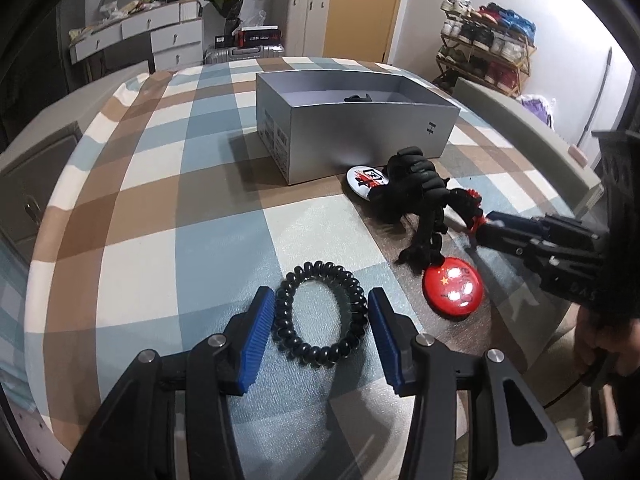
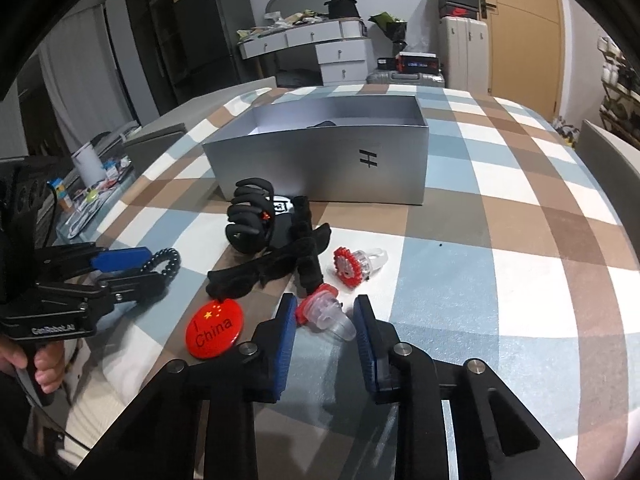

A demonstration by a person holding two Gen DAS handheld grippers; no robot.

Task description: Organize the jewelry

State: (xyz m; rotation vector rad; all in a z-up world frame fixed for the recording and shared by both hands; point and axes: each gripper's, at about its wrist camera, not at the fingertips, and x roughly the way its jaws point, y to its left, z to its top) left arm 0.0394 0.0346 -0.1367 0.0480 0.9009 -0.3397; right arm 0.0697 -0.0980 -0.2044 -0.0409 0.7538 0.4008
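Right wrist view: both hand-held grippers gape, right point(image 2: 325, 320) straddling red-topped ring point(image 2: 326, 314), badge point(image 2: 214, 330) beside

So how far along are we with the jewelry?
Early. One dark item already lies in the silver box. In hand, nearly: the left tool is open around the black coil bracelet, and the right tool is open around a red-topped clear ring; neither is gripped. Left on the cloth: the second ring, black hair claw, velvet bow, red China badge and white badge.
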